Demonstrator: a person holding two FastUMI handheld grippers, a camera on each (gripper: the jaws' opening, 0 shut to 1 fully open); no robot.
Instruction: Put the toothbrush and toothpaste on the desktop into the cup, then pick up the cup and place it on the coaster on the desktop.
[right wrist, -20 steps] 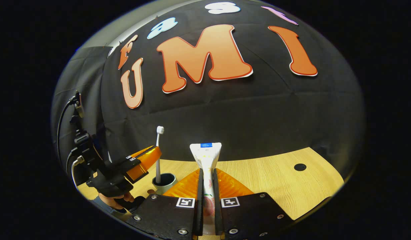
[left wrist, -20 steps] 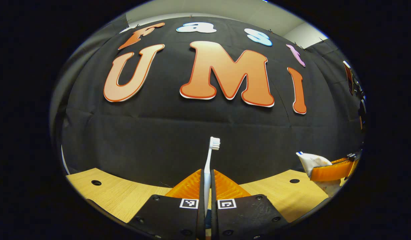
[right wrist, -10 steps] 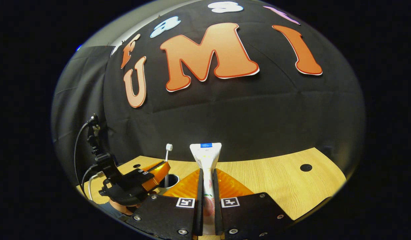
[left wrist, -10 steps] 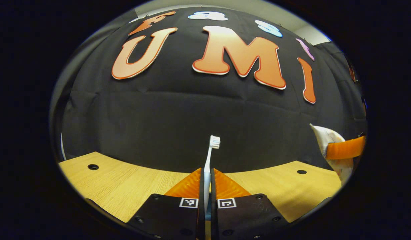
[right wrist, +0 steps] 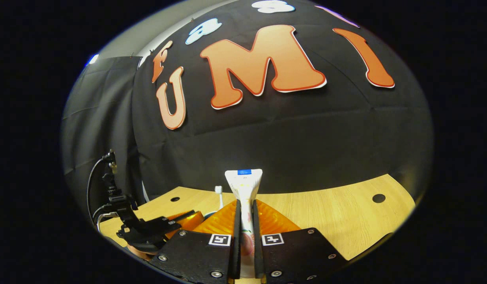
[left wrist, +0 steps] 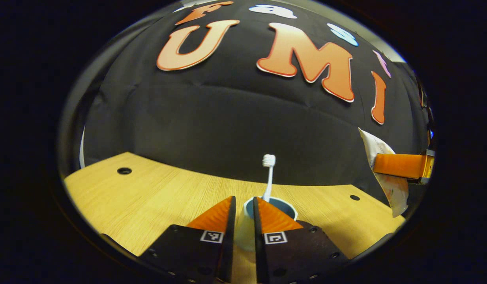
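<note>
Backing the left tongs straight off the cup is my call for the step in hand. The jaws are standing slightly apart and gripping nothing. The toothbrush is standing in the cup, head up and leaning a little, free of both fingers. The cup is sitting on the desk just beyond the left fingertips, its near wall showing in the gap between them, so any sideways sweep is risking a knock. Pulling back along the tongs' own axis, and lifting before swinging away, is looking like the safer way out.

The right tongs are clamping the toothpaste, both fingers pressing its sides, crimped flat end up. The cap end is hiding low between the fingers, so I cannot tell how much tube is hanging below. In the left gripper view the tube is hanging up and to the right of the cup, well apart from it. In the right gripper view the brush head is poking up just left of the tube, with the other tongs lying low beside it.

For the drop, I would be bringing the tube over the cup's open side, away from the brush, keeping it upright, lowering the cap end inside, then easing the fingers apart. I am seeing no coaster from either camera, so its place relative to the cup is unknown.
</note>
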